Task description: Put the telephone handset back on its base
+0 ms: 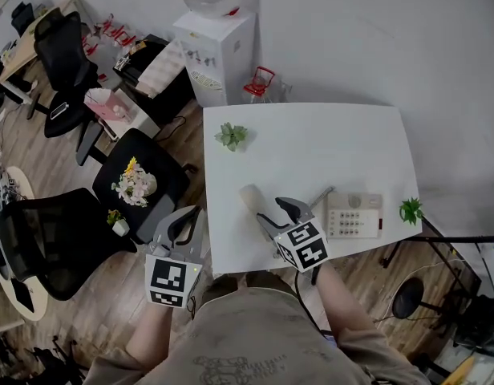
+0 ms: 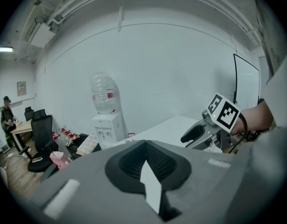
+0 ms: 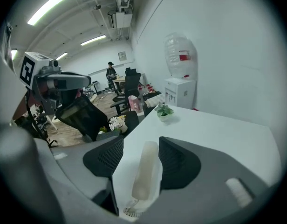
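A cream telephone handset (image 1: 251,196) lies on the white table (image 1: 311,143), left of the beige keypad base (image 1: 353,213). A cord (image 1: 321,196) runs from the base toward the handset. My right gripper (image 1: 277,213) stands open low over the table, its jaws on either side of the handset (image 3: 146,171); a gap shows beside the left pad (image 3: 106,157). My left gripper (image 1: 181,219) hangs off the table's left edge, shut and holding nothing, with its tips meeting (image 2: 143,143). The base is out of both gripper views.
Two small potted plants (image 1: 231,135) (image 1: 410,209) stand on the table. A water dispenser (image 1: 219,54) and a red item (image 1: 259,83) are behind the table. Black office chairs (image 1: 139,183) and a flower pot (image 1: 135,184) sit to the left on the wood floor.
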The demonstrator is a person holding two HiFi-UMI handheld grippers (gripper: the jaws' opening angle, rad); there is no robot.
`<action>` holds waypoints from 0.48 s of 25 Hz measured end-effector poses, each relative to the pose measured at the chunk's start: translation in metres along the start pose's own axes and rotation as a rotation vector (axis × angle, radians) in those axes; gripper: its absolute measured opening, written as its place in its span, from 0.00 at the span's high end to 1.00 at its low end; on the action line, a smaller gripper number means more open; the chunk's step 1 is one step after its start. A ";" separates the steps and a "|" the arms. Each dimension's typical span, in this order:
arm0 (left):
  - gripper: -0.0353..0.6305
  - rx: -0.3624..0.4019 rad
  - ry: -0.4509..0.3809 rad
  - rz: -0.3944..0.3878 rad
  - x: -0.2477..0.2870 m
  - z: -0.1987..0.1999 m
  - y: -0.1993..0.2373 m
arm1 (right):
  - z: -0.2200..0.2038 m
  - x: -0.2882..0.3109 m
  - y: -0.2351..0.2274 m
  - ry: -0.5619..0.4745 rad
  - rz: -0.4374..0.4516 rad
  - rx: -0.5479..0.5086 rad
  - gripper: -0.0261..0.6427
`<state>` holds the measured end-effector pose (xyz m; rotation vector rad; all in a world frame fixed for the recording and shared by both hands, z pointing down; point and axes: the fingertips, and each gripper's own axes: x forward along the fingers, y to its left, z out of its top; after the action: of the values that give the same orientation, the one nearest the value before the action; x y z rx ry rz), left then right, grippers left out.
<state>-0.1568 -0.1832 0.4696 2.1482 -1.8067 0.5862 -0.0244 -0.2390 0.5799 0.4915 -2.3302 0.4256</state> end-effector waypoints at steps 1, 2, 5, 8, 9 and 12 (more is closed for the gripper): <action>0.94 -0.003 0.005 0.001 0.001 -0.002 0.001 | -0.005 0.007 0.000 0.025 0.005 -0.003 0.56; 0.94 -0.007 0.008 0.001 0.002 -0.003 0.002 | -0.010 0.015 -0.001 0.048 0.010 -0.006 0.56; 0.94 -0.020 0.022 0.000 0.005 -0.009 0.003 | -0.026 0.037 -0.002 0.112 0.023 -0.005 0.57; 0.94 -0.029 0.045 -0.006 0.008 -0.019 0.002 | -0.044 0.055 -0.002 0.166 0.019 0.006 0.56; 0.94 -0.032 0.052 -0.008 0.009 -0.023 0.002 | -0.049 0.060 -0.003 0.182 0.012 0.006 0.56; 0.94 -0.038 0.068 -0.011 0.013 -0.030 0.002 | -0.061 0.076 -0.007 0.221 -0.014 0.016 0.56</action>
<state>-0.1613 -0.1811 0.5015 2.0861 -1.7556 0.6104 -0.0372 -0.2363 0.6767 0.4442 -2.1111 0.4677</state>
